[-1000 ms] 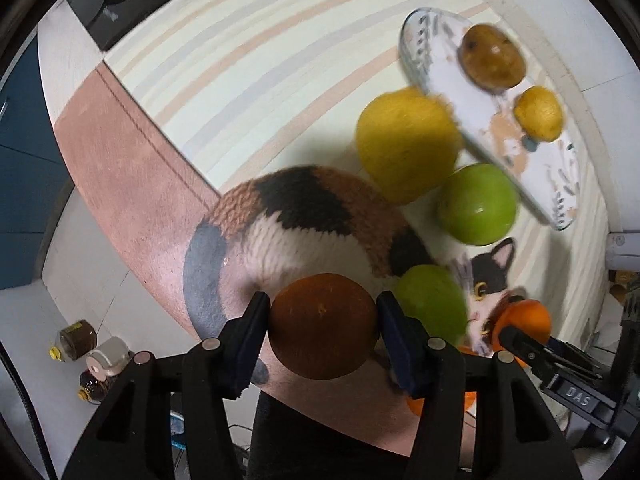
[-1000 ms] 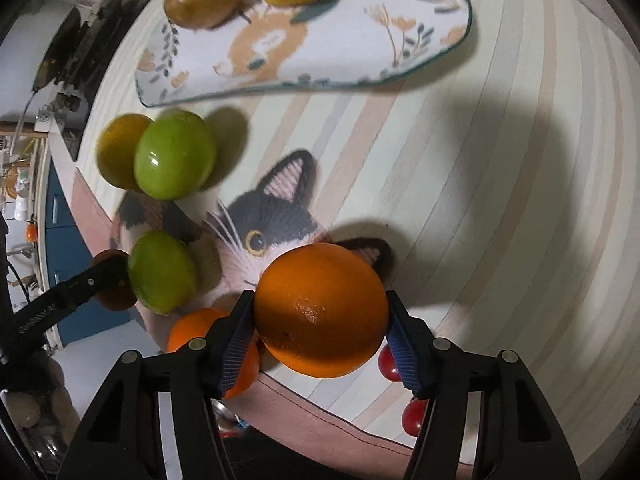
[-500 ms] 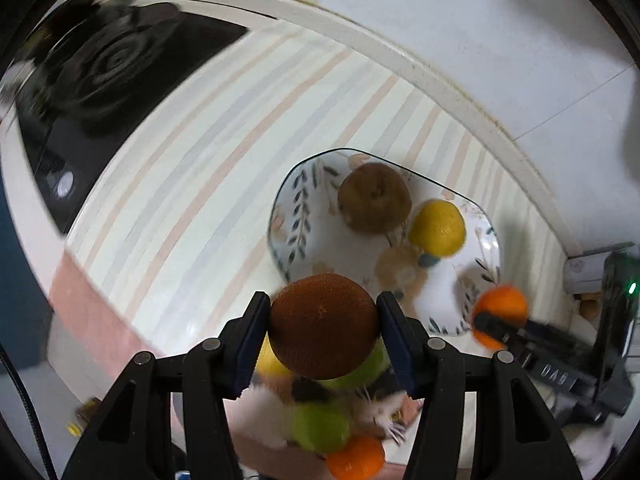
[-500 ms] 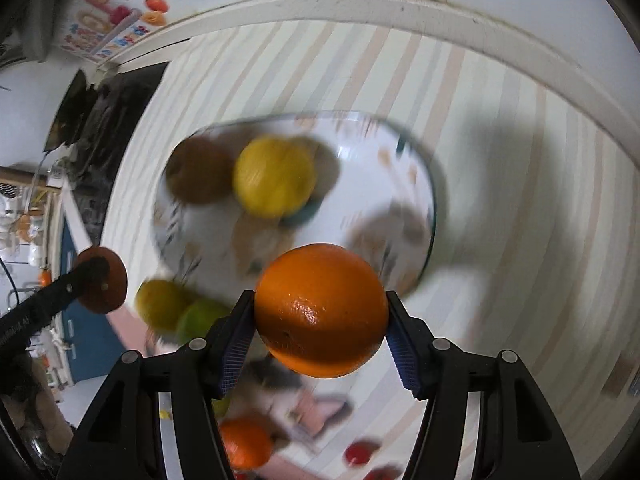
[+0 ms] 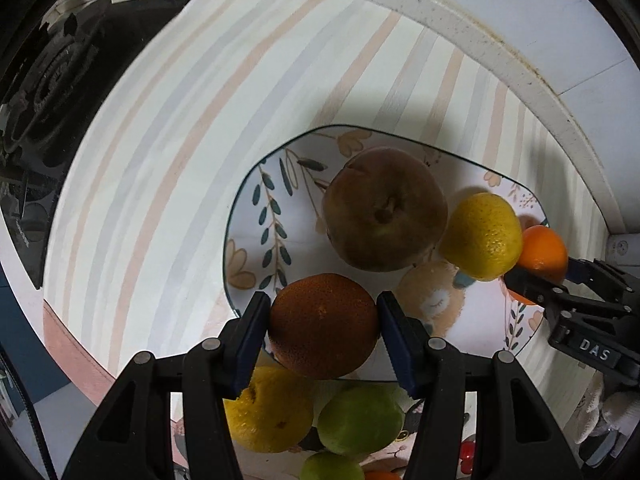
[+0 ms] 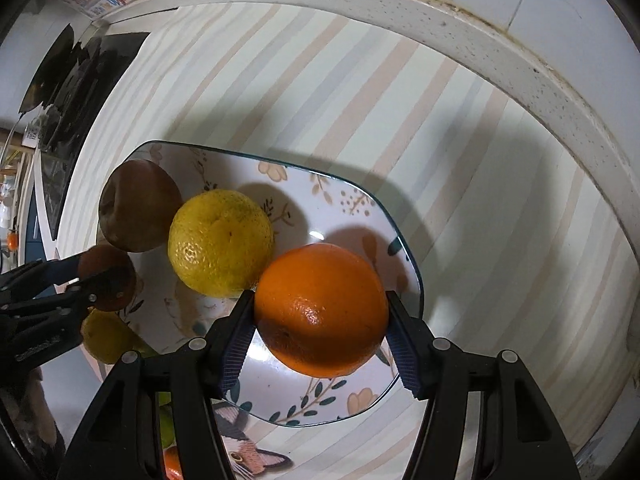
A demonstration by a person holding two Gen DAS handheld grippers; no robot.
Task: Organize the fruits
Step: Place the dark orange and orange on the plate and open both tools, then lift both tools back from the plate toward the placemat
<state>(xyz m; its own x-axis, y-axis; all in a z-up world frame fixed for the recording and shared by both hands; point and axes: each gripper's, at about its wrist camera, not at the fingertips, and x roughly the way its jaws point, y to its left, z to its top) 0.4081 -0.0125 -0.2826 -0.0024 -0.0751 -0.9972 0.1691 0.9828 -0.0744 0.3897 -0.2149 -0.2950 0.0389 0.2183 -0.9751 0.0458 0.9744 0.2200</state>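
My left gripper [image 5: 322,322] is shut on a dark brownish orange [image 5: 323,324] and hangs over the near left edge of a floral plate [image 5: 256,216]. The right gripper [image 6: 320,316] is shut on a bright orange [image 6: 322,310] above the plate [image 6: 352,200], on its right side. On the plate lie a brown pear-like fruit [image 5: 384,208] and a yellow citrus [image 5: 482,236]. In the left wrist view the right gripper [image 5: 540,276] shows at the right edge with its orange [image 5: 542,254]. In the right wrist view the left gripper [image 6: 96,280] shows at the left.
A yellow fruit [image 5: 268,412] and two green fruits [image 5: 360,420] lie on a cat-pattern mat below the plate. The striped cloth [image 5: 168,152] covers the counter. A black stove [image 5: 60,80] sits far left. A raised white counter rim [image 6: 460,28] runs behind.
Both grippers have travelled from the cat mat to above the plate, each still holding its fruit. The plate now fills the middle of both views.
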